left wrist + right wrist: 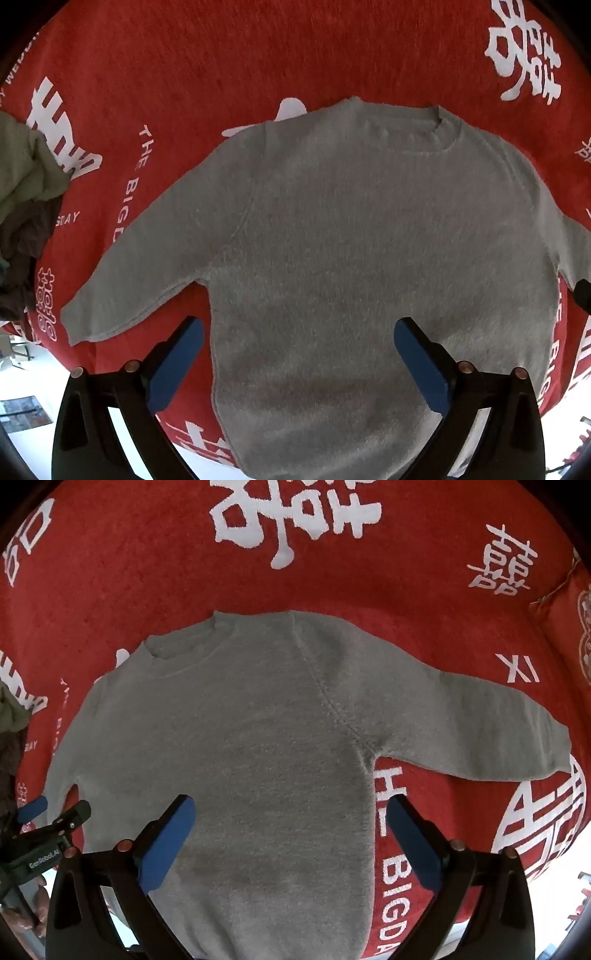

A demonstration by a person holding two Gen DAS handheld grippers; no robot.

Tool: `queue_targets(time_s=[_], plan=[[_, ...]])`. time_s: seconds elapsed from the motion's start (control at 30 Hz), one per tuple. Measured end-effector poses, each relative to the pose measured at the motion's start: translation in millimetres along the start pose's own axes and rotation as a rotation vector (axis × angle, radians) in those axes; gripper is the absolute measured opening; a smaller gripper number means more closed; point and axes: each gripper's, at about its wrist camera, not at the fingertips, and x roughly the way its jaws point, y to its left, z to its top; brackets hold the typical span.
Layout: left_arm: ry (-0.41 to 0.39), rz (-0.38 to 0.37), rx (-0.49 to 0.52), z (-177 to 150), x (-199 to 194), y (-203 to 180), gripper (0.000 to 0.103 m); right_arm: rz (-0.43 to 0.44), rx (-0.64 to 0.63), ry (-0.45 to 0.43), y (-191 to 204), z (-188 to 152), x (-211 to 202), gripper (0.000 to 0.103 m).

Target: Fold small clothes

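- Left gripper [297,341]: fingers spread wide and holding nothing; it hovers over the lower left side of the sweater [351,240], its blue pads straddling that side edge, one pad over the red cloth and one over the grey knit.
- Right gripper [290,818]: fingers likewise wide apart and empty; it hovers over the sweater's lower right side, straddling the right side edge.
- Sweater: lies flat and face up on the red blanket [203,66], hem toward the grippers, collar [424,129] at the far end; its long axis runs straight away from both sets of fingers.
- Left sleeve [140,266]: spread outward and down from the sweater's body, its cuff nearer the left gripper, so that gripper seems best placed to fold it inward.
- Right sleeve [480,731]: spread outward from the body, nearer the right gripper.
- Clothes pile [26,206]: crumpled garments lying beyond the left sleeve, well apart from the sweater.
- Containers: none visible.
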Motion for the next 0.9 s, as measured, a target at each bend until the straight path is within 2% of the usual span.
queue_targets(time_s=[0.57,0.9], plan=[[0.02,0.021,0.022,-4.7,3.2,-5.0,0.103,0.04,0.012,0.009,0.8,-9.9,6.9,0.103],[0.029,0.027,0.02,-11.0,4.2,-3.5,0.103,-0.006,0.008,-0.002,4.3,-11.5,3.8,0.103]])
